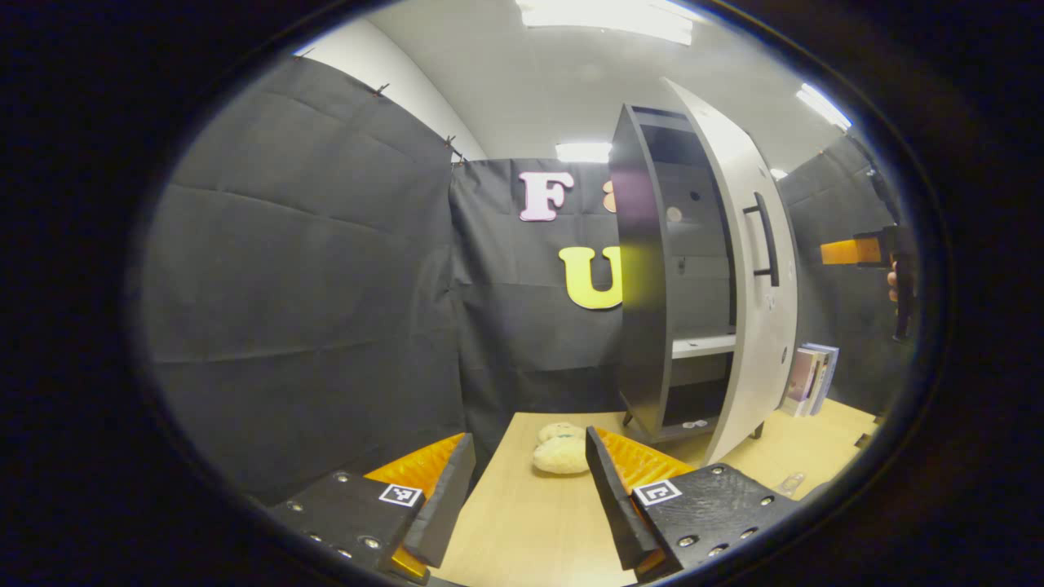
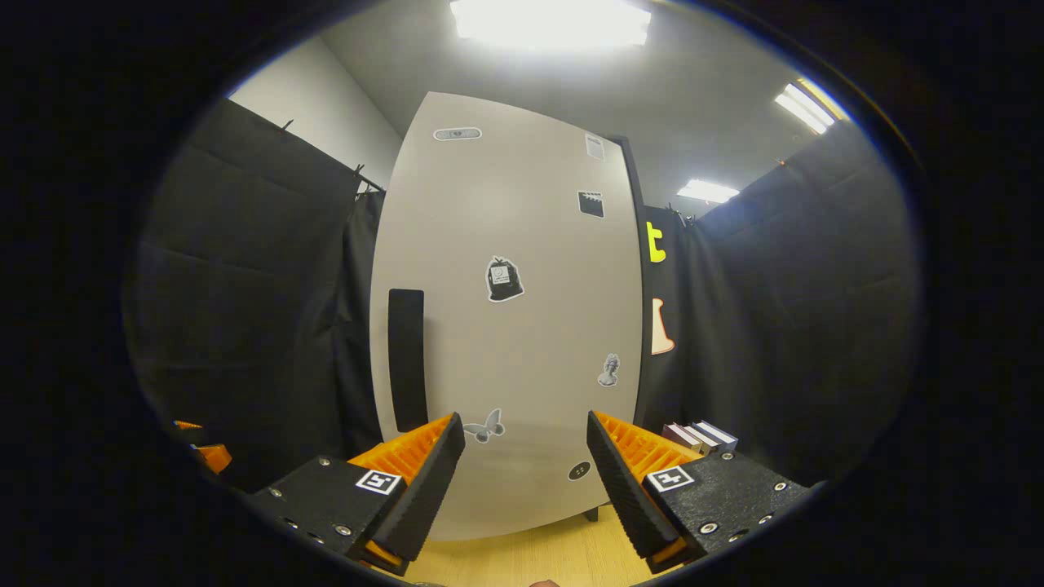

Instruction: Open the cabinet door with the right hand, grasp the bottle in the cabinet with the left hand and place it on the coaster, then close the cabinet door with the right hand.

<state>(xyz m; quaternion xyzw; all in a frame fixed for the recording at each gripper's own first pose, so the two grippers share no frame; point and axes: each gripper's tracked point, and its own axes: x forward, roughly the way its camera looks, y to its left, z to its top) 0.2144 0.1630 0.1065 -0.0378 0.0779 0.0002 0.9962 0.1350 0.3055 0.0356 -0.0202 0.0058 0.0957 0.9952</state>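
My left gripper (image 1: 528, 497) hangs with jaws wide and empty over the pale wooden tabletop (image 1: 522, 530), a cream plush toy (image 1: 561, 448) lying just beyond its fingertips and in front of the tall dark cabinet (image 1: 640, 277). The cabinet's light grey door (image 1: 754, 269) with its black bar handle (image 1: 767, 239) stands ajar; I cannot make out the bottle on the shelves inside. My right gripper (image 2: 526, 481), jaws also wide and empty, faces the door's front close up, beside the handle, with a few stacked books (image 2: 701, 436) just right of the cabinet.

plush toy (image 1: 561, 453), books (image 1: 810, 378), wooden table (image 1: 522, 522)
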